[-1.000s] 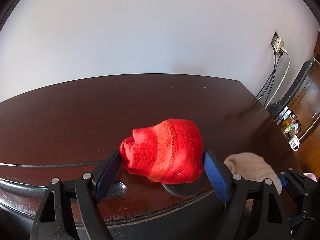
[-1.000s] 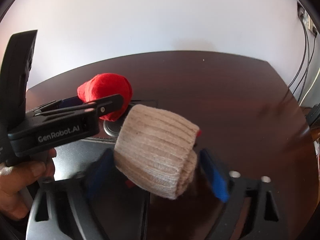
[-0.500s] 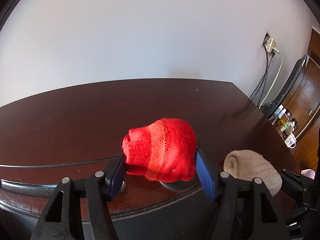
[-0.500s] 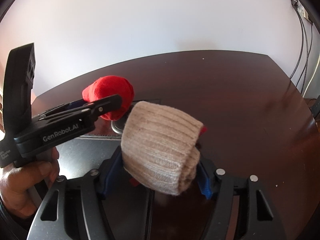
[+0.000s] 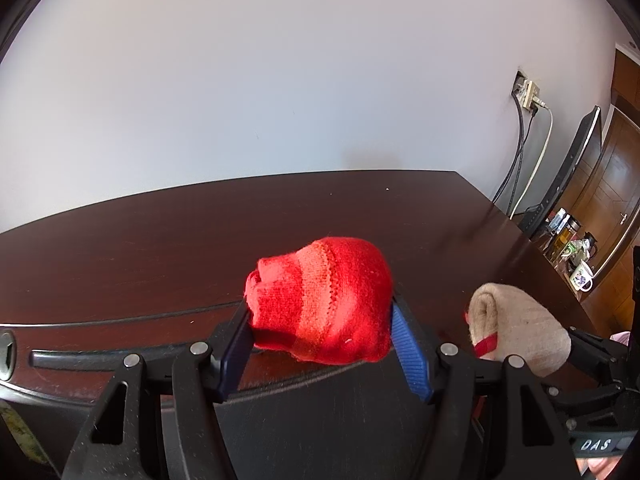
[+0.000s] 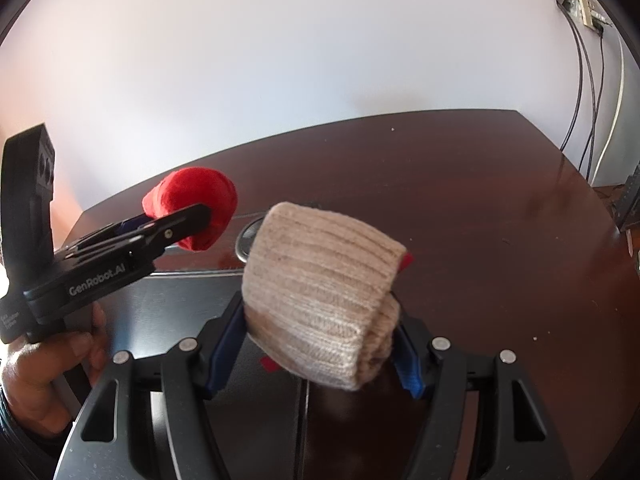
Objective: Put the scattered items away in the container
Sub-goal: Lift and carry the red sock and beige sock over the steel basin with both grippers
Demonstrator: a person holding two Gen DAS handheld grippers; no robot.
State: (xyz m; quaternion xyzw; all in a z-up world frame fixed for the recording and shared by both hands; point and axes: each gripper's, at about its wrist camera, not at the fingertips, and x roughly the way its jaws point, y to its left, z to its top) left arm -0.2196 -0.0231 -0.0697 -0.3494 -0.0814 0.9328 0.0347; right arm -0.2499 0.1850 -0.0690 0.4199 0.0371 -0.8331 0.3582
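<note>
Each tool is black plastic: two angular arms with triangular cut-outs, silver round screw heads at the joints, and ribbed blue pads lining the inner fingers. The left tool [image 5: 320, 332] carries white "GenRobot.AI" lettering on its side; the right tool [image 6: 318, 344] shows "DAS" in white.

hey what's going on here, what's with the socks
A person holds a claw in each hand above a dark wooden table. The left claw is clamped on a rolled red sock, and the right claw is clamped on a rolled beige sock. Both socks are lifted off the table. No container is clearly visible.
</note>
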